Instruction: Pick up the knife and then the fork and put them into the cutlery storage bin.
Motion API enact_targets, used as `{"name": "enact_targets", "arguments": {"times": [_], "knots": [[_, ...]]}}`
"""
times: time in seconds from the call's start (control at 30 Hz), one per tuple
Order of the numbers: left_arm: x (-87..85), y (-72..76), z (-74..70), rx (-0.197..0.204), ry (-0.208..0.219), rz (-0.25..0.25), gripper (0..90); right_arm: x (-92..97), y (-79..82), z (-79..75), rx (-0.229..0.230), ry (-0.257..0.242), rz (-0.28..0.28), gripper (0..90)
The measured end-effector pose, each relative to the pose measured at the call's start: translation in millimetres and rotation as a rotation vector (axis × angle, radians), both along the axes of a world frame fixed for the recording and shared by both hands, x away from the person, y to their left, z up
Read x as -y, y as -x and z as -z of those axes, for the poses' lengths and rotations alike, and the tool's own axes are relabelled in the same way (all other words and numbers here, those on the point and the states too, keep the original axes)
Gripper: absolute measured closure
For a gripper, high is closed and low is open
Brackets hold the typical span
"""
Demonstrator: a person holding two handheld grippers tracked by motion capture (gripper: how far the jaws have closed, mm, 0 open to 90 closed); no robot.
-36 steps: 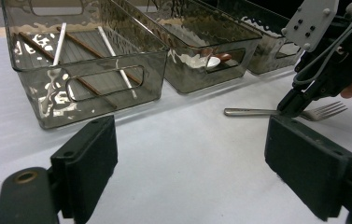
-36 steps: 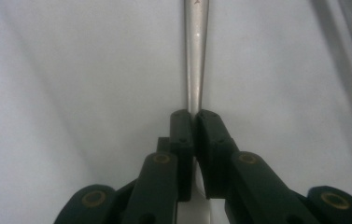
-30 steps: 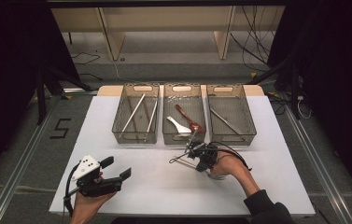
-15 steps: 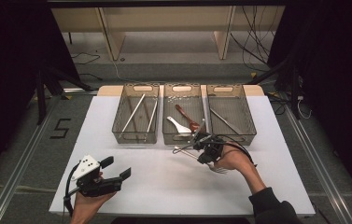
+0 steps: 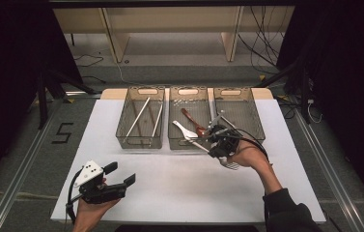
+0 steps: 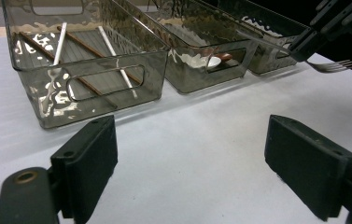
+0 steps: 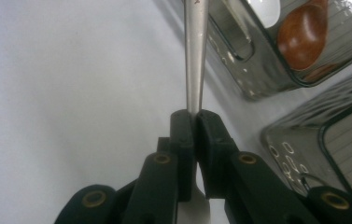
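The fork (image 7: 196, 51) was clamped by its handle between the closed jaws of the right gripper (image 7: 195, 114), held clear of the desk (image 5: 179, 179) just in front of the middle bin (image 5: 189, 140) and the right bin (image 5: 261, 130). In the left gripper view its tines (image 6: 334, 66) stuck out sideways past the gripper, over the desk. In the high view the handle end (image 5: 217, 118) slanted up over the bins.

Risks, judged from this position:
- Grip sat on a narrow, smooth metal shaft w/ long overhang either side. Fork could pivot or slide in the jaws if swung fast; it would then drop onto the desk or into the wrong bin.
- Handle end was close to the bin rims. A low carry could catch a wall and lever the fork out of the grip or shove a bin.
- Middle bin already held a white spoon (image 5: 182, 128) and a brown spoon (image 5: 191, 121); right bin appeared to hold a metal utensil, type unclear. Releasing over the wrong one would mis-sort the fork.
- Left bin (image 5: 141, 137) held chopsticks (image 6: 113, 53); no conflict seen there.

Left gripper (image 5: 119, 175) sat low near the desk's front edge, well apart from the fork, jaws wide open & holding nothing. No interference expected from it.
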State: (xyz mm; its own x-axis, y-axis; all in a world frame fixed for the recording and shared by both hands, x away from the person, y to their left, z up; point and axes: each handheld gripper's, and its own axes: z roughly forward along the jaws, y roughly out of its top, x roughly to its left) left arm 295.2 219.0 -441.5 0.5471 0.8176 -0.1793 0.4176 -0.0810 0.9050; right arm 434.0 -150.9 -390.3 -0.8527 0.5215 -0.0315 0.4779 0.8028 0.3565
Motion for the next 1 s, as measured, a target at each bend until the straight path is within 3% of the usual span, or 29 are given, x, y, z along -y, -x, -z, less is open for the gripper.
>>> {"name": "enact_targets", "arguments": {"times": [0.53, 1.0], "knots": [[-0.1, -0.1, 0.0, 0.001, 0.002, -0.001, 16.9, 20.8, -20.6, -27.7, 0.052, -0.034, 0.080, 85.3], [-0.3, -0.2, 0.1, 0.001, 0.001, 0.000, 16.9, 34.4, -35.6, -36.5, 0.090, -0.055, 0.145, 85.3]]}}
